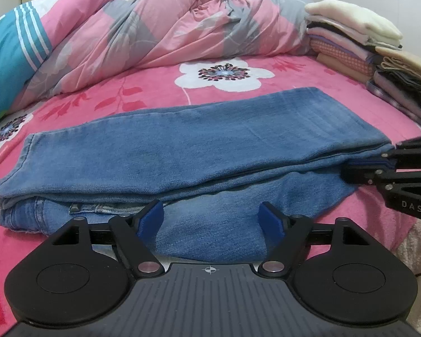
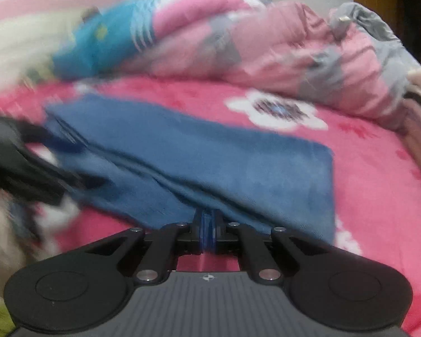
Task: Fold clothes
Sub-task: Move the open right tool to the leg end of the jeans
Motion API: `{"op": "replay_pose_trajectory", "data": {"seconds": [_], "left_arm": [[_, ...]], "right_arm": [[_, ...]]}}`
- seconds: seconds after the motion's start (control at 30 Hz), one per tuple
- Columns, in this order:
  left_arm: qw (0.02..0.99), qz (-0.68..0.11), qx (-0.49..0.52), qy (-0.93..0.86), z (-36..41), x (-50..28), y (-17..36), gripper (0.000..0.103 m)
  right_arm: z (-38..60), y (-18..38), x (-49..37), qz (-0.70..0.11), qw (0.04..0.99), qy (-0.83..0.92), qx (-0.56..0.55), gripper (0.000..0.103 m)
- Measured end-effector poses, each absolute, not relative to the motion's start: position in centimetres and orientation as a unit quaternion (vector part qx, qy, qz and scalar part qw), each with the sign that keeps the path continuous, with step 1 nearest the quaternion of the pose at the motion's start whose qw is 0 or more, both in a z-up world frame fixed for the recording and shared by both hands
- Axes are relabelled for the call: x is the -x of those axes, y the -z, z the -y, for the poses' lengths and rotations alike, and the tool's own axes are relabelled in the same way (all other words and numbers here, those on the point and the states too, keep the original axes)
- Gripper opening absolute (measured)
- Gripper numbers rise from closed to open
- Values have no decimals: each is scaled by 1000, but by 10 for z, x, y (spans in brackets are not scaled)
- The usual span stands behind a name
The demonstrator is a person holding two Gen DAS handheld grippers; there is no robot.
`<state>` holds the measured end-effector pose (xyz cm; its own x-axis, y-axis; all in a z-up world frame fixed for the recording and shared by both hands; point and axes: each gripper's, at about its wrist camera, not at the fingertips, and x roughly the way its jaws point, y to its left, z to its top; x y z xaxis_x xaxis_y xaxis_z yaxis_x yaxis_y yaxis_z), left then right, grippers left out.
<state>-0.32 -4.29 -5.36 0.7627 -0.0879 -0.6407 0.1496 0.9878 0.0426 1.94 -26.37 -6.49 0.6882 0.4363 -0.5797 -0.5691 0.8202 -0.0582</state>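
Note:
Blue jeans (image 1: 196, 146) lie folded lengthwise across the pink floral bedsheet (image 1: 154, 84), the waistband end at the left. My left gripper (image 1: 210, 210) hovers at the near edge of the jeans with its blue pads spread wide; denim lies below the gap and the pads do not press it. My right gripper (image 1: 350, 171) comes in from the right and is clamped on the jeans' right end. In the blurred right wrist view, the right gripper (image 2: 207, 216) is shut on the near edge of the jeans (image 2: 210, 154), and the left gripper (image 2: 28, 163) shows as a dark smear at the left.
A crumpled pink and grey quilt (image 1: 154, 28) fills the back of the bed, with a teal striped pillow (image 1: 11, 56) at the left. Two stacks of folded clothes (image 1: 350, 33) (image 1: 401, 84) stand along the right side.

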Motion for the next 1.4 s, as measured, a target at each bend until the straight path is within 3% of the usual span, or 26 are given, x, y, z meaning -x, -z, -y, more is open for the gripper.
{"op": "replay_pose_trajectory", "data": {"seconds": [0.3, 0.47, 0.67, 1.0, 1.07, 1.13, 1.17, 1.4], "left_arm": [[938, -337, -41, 70, 39, 2, 55, 77], [938, -336, -42, 69, 39, 2, 55, 77], [938, -336, -40, 70, 39, 2, 55, 77], [939, -333, -38, 76, 36, 4, 56, 78], [938, -335, -38, 76, 35, 4, 53, 78], [939, -335, -38, 73, 34, 5, 49, 78], [939, -333, -40, 72, 34, 7, 46, 78], [948, -308, -42, 73, 33, 11, 20, 78]], "right_arm": [[314, 59, -9, -327, 920, -196, 93, 4], [287, 40, -1, -288, 919, -255, 88, 4], [256, 62, -11, -285, 912, -260, 140, 4], [332, 61, -17, -338, 922, -188, 35, 6], [343, 57, -19, -343, 920, -188, -4, 10], [355, 55, -23, -345, 919, -186, -49, 27], [361, 53, -24, -346, 917, -186, -72, 30], [400, 57, -40, -357, 886, -191, -227, 42]]}}
